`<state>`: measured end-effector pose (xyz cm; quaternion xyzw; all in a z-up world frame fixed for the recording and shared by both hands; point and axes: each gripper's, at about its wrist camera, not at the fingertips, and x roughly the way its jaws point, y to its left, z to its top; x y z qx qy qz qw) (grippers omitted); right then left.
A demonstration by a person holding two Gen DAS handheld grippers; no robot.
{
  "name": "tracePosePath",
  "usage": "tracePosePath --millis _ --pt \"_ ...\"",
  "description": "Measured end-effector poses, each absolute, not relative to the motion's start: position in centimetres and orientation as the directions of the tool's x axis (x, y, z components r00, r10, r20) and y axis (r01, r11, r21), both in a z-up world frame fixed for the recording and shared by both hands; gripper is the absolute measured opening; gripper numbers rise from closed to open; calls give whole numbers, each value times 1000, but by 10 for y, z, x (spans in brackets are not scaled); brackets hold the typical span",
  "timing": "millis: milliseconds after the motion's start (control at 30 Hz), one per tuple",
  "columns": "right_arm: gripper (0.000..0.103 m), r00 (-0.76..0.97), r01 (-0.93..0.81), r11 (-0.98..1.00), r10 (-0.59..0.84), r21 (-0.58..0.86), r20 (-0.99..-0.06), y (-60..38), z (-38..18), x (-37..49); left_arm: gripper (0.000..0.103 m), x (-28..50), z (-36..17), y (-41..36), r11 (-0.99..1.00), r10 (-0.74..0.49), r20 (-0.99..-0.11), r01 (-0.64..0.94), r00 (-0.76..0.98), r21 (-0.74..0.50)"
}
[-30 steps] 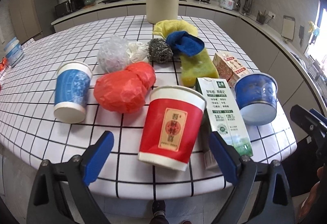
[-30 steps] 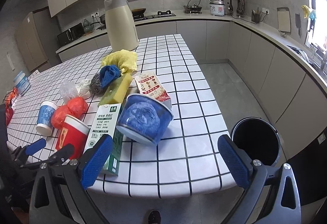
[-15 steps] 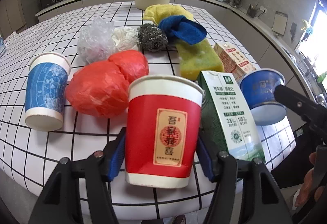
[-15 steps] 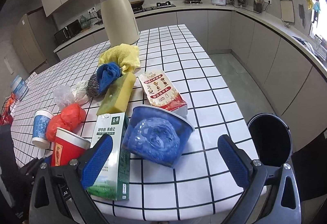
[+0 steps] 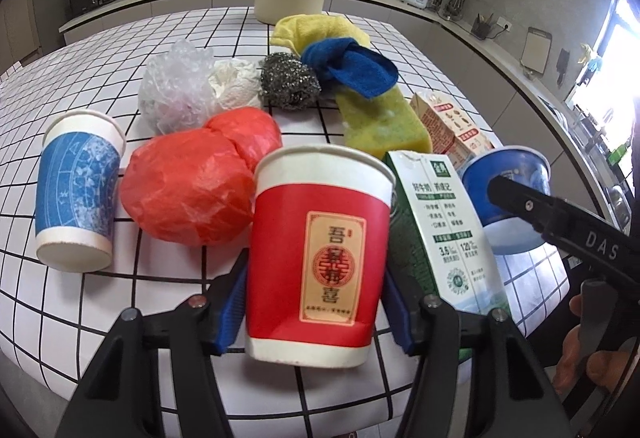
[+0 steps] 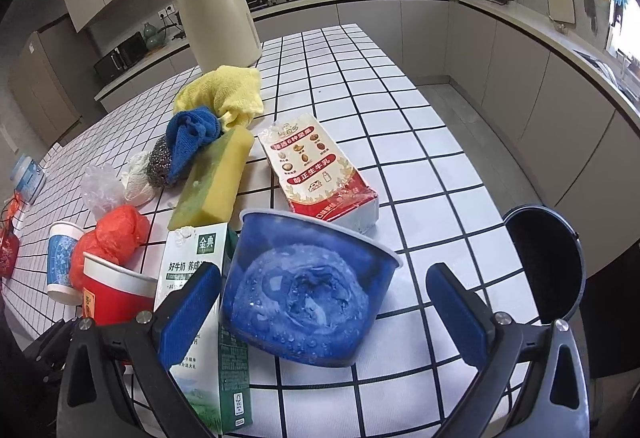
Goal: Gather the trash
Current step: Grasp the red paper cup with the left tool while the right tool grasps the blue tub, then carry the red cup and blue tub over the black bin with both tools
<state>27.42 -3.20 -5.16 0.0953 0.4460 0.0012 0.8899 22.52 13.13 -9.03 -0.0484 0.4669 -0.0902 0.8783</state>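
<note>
My left gripper [image 5: 316,302] is clamped on the red paper cup [image 5: 320,254]: both blue pads press its lower wall, one at 9 o'clock of the cup and one at 3 o'clock. The cup stands upright near the front edge of the white tiled table [image 5: 100,50]. From my right wrist view the same cup [image 6: 116,290] shows at 8 o'clock, low and partly cut off by the milk carton.

My right gripper [image 6: 320,314] is spread wide, gripping nothing; its pads flank the blue plastic bowl [image 6: 308,286] without touching it (the left pad sits in front of the carton). The bowl is tilted, its mouth tipped away toward 12 o'clock.

Moving outward in the left view: the green-and-white milk carton [image 5: 444,222] stands just at 3 o'clock of the red cup, touching or nearly so, I cannot tell which. The crumpled red plastic bag [image 5: 196,178] lies at 10 o'clock of the cup, and the blue paper cup [image 5: 76,194] stands upright farther out at 9 o'clock. Behind them, toward 12 o'clock, sit a clear plastic wad [image 5: 176,90], a white paper ball [image 5: 236,86], a steel scourer [image 5: 290,82], a blue cloth [image 5: 352,66] draped on a yellow-green sponge [image 5: 384,126], and a yellow cloth [image 5: 316,30]. A red-and-white carton [image 6: 320,174] lies flat at 12 o'clock of the bowl.

A cream jug [image 6: 216,10] stands at the far end of the table. The black bin [image 6: 544,270] sits on the floor at 3 o'clock in the right view, its mouth uncovered.
</note>
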Motion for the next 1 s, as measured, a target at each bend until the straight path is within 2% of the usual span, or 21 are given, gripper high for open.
tracePosePath --millis 67,133,267,300,567,1000 --pt "100 608 81 981 93 178 -788 -32 -52 273 60 225 -90 131 978 -210 -810 115 547 -176" --pt "90 612 69 980 107 187 -784 -33 -52 272 60 225 -90 131 977 -213 -808 115 549 -179" --pt "89 615 56 978 123 199 -779 -35 -52 270 60 225 -89 131 976 -218 -807 114 549 -186" --pt "84 616 52 977 131 207 -777 -36 -51 269 60 224 -89 131 976 -219 -805 114 551 -188" --pt "83 629 30 982 127 188 -767 -36 -46 260 59 219 -85 131 973 -228 -799 106 557 -204" --pt "82 683 47 978 119 206 -721 -46 -18 243 59 218 -50 125 960 -278 -731 175 623 -216"
